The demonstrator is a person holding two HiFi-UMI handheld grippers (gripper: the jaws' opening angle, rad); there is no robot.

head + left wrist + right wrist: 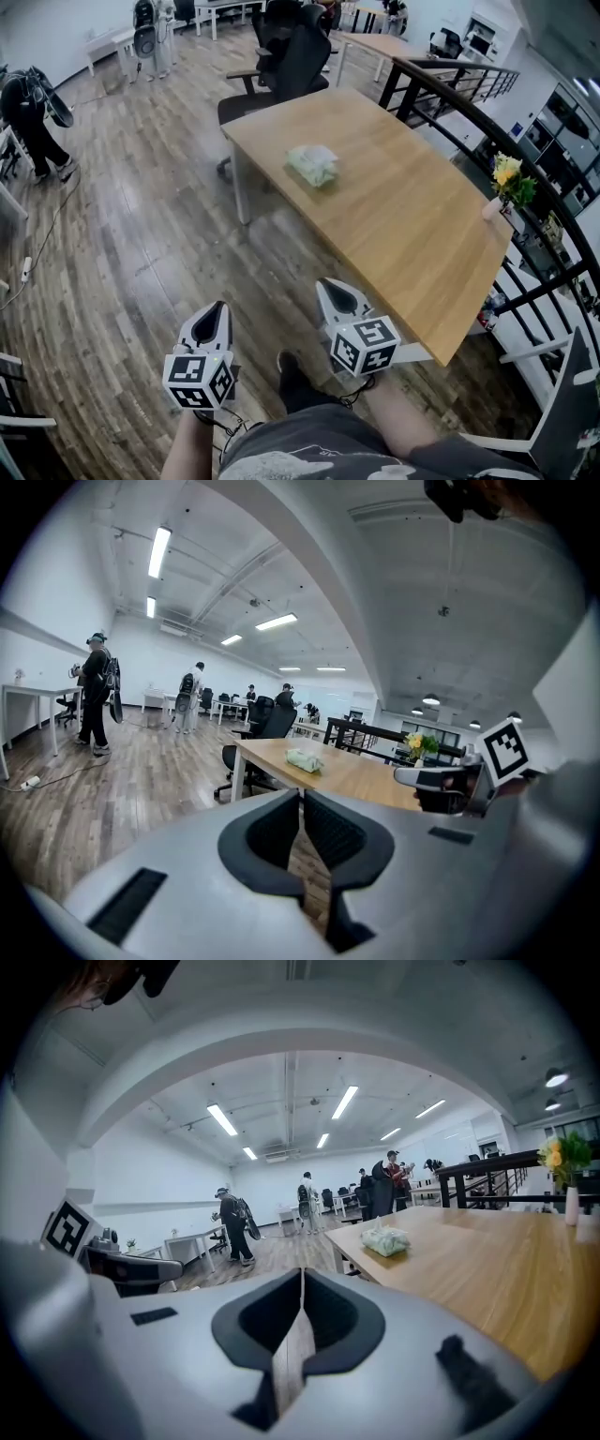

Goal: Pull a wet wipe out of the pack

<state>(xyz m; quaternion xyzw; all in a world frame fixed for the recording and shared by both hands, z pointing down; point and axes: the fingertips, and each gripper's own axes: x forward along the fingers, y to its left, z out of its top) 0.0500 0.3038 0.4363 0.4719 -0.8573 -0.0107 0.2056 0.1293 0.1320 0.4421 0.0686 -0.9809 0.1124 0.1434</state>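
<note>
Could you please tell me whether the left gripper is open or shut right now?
Shut. The fingers of the left gripper meet in a thin seam in its own view, with nothing between them.

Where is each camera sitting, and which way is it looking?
Head view: on the person's head, looking steeply down at the table, wipe pack, left gripper, right gripper and the person's legs.
Left gripper view: on the left gripper, looking along its shut jaws toward the table; the right gripper shows at its right.
Right gripper view: on the right gripper, looking along its shut jaws toward the table; the left gripper shows at its left.
Shared: both gripper views see the wipe pack and flowers.
</note>
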